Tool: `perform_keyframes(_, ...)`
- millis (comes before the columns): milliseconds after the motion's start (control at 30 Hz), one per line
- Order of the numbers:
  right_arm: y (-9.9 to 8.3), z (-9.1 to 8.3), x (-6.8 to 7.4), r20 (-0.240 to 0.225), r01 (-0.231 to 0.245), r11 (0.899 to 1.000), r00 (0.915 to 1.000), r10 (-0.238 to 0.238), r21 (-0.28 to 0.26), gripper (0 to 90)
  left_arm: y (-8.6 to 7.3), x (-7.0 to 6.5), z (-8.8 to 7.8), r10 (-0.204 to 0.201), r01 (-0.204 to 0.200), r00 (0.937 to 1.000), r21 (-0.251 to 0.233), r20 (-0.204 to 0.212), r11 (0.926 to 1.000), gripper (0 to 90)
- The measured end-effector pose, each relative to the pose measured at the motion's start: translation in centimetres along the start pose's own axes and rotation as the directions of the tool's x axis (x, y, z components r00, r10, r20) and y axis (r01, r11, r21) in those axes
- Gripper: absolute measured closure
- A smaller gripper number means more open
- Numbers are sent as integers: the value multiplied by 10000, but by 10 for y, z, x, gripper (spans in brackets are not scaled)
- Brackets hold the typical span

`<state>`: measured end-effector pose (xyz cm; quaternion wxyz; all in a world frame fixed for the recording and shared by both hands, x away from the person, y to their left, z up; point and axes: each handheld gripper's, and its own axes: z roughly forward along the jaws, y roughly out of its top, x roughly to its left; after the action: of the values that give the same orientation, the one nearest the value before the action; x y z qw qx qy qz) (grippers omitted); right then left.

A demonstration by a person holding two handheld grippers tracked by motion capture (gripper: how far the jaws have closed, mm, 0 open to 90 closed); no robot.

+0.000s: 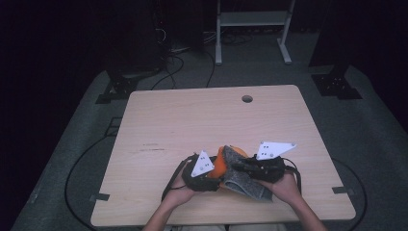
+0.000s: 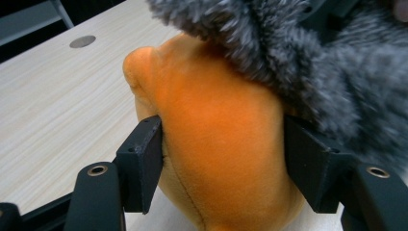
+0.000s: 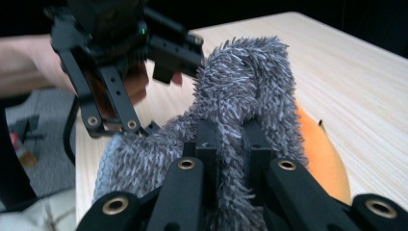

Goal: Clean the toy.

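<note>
An orange plush toy (image 1: 219, 163) lies near the table's front edge, partly under a grey fluffy cloth (image 1: 243, 182). My left gripper (image 2: 221, 139) has its two black pads pressed against the sides of the orange plush toy (image 2: 216, 134), and the grey cloth (image 2: 298, 53) drapes over its top. My right gripper (image 3: 230, 139) is shut on a bunched fold of the grey cloth (image 3: 240, 82), with the orange toy (image 3: 322, 159) showing just beside it. In the high view the left gripper (image 1: 215, 169) and right gripper (image 1: 239, 168) face each other across the toy.
The wooden table (image 1: 192, 120) has a round cable hole (image 1: 247, 98) at its far side. A white metal stand (image 1: 252, 19) and black cables (image 1: 173, 67) are on the grey floor beyond it. The person's hands (image 1: 288, 185) come in at the front edge.
</note>
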<state>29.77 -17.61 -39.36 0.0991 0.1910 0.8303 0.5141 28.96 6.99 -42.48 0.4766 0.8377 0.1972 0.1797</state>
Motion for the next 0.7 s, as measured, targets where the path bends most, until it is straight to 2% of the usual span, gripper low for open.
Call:
perform_keyframes(100,-4,-4,-7,252,-195,9997,9995,191,134,806,-2,3,-1,-132,133,9998,-41,121,9999,343)
perform_keyframes(133,-10,-10,-15,444,-508,9986,9978,501,148,806,-2,2,-1,-152,154,9997,-93,169,9998,340)
perform_keyframes(167,-13,-11,-18,486,-604,9981,9970,597,137,806,-2,2,-1,-161,164,9995,-122,257,9998,330)
perform_keyframes(267,-17,-13,-22,464,-722,9974,9963,718,75,806,0,7,-1,-816,838,9937,-258,771,9961,233)
perform_keyframes(300,-17,-13,-21,490,-706,9975,9963,701,88,806,0,6,0,-916,939,9932,-297,720,9951,229)
perform_keyframes(367,-15,-13,-21,505,-719,9974,9962,713,110,806,0,4,0,-741,754,9963,-286,428,9967,278)
perform_keyframes(433,-13,-14,-19,470,-679,9977,9966,675,57,806,0,3,1,-710,720,9969,-299,353,9970,309)
perform_keyframes(467,-9,-14,-16,308,-587,9982,9978,589,-75,806,1,1,1,-622,634,9975,-329,346,9974,309)
perform_keyframes(500,-1,-10,-5,-276,-239,9994,9993,233,-248,806,2,-1,1,-408,414,9988,-255,257,9988,322)
perform_keyframes(567,4,-2,5,-330,372,9993,9988,-370,71,806,2,-4,1,16,-16,9999,-2,100,10000,328)
perform_keyframes(633,2,0,4,-371,304,9994,9989,-299,133,806,-1,-1,-1,-133,133,9998,13,130,9999,339)
perform_keyframes(700,-4,-4,-6,-3,-15,9999,10000,15,158,806,-5,3,-1,-160,159,9998,98,100,9998,345)
